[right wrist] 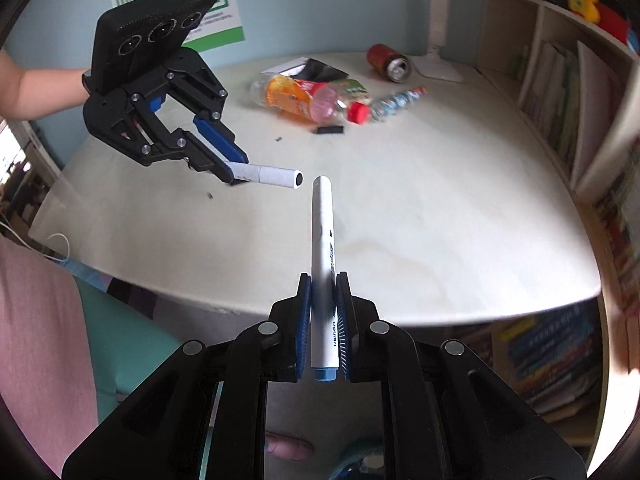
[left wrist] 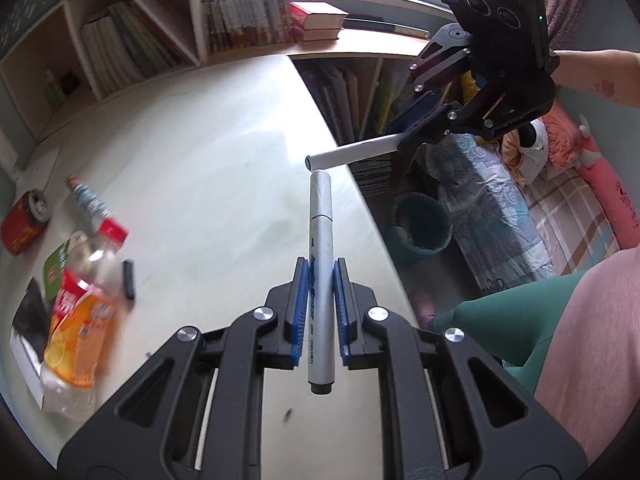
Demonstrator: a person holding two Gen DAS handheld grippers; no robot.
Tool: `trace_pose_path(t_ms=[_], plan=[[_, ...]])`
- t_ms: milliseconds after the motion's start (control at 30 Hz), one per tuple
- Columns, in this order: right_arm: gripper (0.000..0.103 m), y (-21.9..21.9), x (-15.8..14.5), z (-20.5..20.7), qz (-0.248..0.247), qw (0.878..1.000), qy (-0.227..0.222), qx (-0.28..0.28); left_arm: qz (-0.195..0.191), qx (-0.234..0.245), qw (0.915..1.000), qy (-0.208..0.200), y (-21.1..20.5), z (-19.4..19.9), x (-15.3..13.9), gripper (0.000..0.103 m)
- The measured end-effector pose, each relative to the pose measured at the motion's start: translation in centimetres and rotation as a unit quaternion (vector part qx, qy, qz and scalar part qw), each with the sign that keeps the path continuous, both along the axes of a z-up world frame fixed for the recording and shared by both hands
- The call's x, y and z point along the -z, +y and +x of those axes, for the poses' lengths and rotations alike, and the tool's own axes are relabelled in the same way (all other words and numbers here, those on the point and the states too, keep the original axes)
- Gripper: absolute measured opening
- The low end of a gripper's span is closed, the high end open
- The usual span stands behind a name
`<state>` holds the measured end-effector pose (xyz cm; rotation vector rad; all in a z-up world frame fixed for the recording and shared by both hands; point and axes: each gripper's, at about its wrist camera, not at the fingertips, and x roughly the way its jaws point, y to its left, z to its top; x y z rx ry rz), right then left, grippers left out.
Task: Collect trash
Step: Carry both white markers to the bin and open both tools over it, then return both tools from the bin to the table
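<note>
Markers filled both tools: the left tool (left wrist: 320, 300) was clenched on a silver marker (left wrist: 320, 264), and the right tool (right wrist: 323, 312) gripped a white marker with a blue end cap (right wrist: 322, 264). Their free tips nearly met over the table (left wrist: 192, 184). Each marker was pinched near its rear end, leaving most of the barrel beyond the pads, so a knock between the tips could lever one loose and send it to the floor. A dark bin (left wrist: 420, 224) stood below the table edge at right centre of the left view, beside a patterned bed (left wrist: 500, 208); a release made short of it would likely miss. More trash lay untouched at lower left: an orange-labelled bottle (left wrist: 80, 320), a red can (left wrist: 24, 220), and what seemed, through the blur, a crumpled wrapper (left wrist: 86, 196).
</note>
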<state>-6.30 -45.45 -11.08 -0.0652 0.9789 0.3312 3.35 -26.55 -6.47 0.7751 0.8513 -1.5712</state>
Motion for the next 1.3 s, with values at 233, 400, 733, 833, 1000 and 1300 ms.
trace_pose_path(t_ms=[233,400,733,833,1000,1300], plan=[[0.014,-7.4,2.8,-13.6,0.027,0.992,0.020,0.120,0.016,0.080,0.9965,0.017,-10.0,-11.7,1.8,0.011],[0.014,-12.3,6.7,-23.5,0.048,0.976,0.042,0.210,0.034,0.140,0.9890,0.033,-17.3,-20.6,5.6,0.011],[0.014,-18.9,20.5,-36.2,0.107,0.923,0.114,0.351,0.115,0.200,0.9685,0.094,-29.2,-33.8,21.1,0.011],[0.014,-20.1,26.1,-37.7,0.122,0.908,0.139,0.375,0.143,0.216,0.9624,0.083,-31.6,-36.2,26.6,0.011],[0.014,-22.0,34.6,-38.9,0.152,0.882,0.156,0.418,0.194,0.213,0.9556,0.061,-34.8,-38.5,35.3,0.011],[0.041,-23.5,42.2,-38.4,0.171,0.859,0.157,0.457,0.252,0.179,0.9503,0.031,-35.8,-38.8,43.6,0.062]])
